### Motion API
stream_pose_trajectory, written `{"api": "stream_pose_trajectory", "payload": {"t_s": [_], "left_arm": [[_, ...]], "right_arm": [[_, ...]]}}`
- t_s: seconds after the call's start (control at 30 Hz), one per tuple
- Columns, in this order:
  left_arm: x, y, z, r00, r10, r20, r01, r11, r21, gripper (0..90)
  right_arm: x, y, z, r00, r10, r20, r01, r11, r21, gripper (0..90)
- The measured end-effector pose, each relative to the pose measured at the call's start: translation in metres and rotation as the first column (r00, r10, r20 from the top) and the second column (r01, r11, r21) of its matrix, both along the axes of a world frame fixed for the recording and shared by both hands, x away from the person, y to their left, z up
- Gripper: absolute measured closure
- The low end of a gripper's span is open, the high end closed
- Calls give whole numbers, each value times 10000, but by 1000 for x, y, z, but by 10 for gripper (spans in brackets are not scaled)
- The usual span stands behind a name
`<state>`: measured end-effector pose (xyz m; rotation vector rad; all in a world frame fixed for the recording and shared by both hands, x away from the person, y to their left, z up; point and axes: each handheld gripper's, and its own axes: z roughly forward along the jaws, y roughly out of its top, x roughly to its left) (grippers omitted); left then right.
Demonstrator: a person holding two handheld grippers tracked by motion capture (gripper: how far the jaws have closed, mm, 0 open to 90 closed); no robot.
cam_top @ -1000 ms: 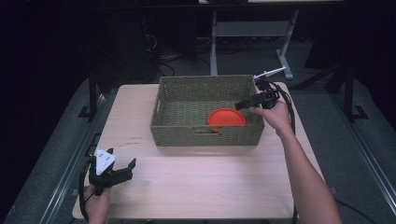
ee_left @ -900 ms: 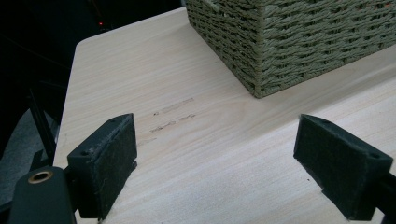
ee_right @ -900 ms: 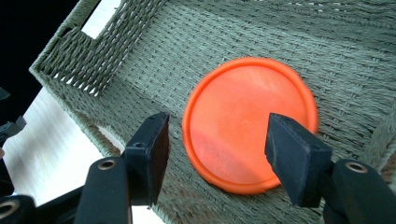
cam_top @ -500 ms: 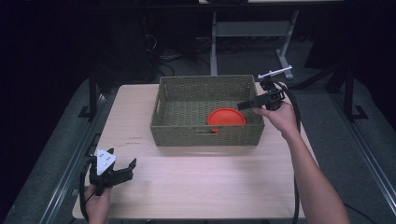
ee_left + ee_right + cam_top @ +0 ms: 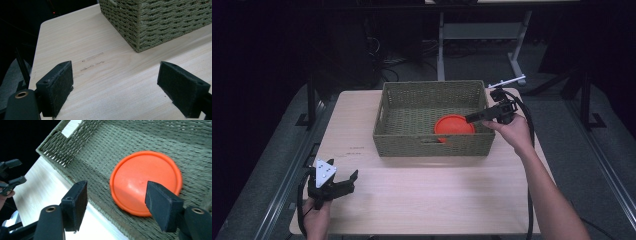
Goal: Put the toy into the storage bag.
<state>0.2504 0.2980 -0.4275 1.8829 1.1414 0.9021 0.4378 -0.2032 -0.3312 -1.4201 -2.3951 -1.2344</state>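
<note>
A woven olive basket (image 5: 432, 146) stands at the far middle of the pale wooden table (image 5: 437, 200). An orange round disc (image 5: 454, 126) lies flat on its floor near the front right corner; it is also the orange disc (image 5: 140, 177) in the right gripper view. My right gripper (image 5: 469, 119) reaches in over the basket's right rim, just above the disc. Its jaws have just been opening and hold nothing. My left gripper (image 5: 349, 181) rests open and empty at the table's near left corner.
The basket's corner (image 5: 160, 22) rises ahead of my left gripper (image 5: 115, 87), with bare wood between them. The basket wall (image 5: 100, 150) with a handle slot lies beyond my right gripper (image 5: 117, 202). A metal stand (image 5: 477, 35) is on the floor behind the table.
The right hand has drifted slightly to the right and up at the basket's right rim. The left gripper has stayed put.
</note>
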Motion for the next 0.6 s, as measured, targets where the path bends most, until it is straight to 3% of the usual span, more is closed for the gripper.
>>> {"api": "stream_pose_trajectory", "payload": {"t_s": [0.6], "left_arm": [[0, -1, 0, 10000, -22, -46, 22, 10000, 33, 128]], "right_arm": [[-28, -4, 10, 9979, 452, 473, -462, 9987, 214, 301]]}}
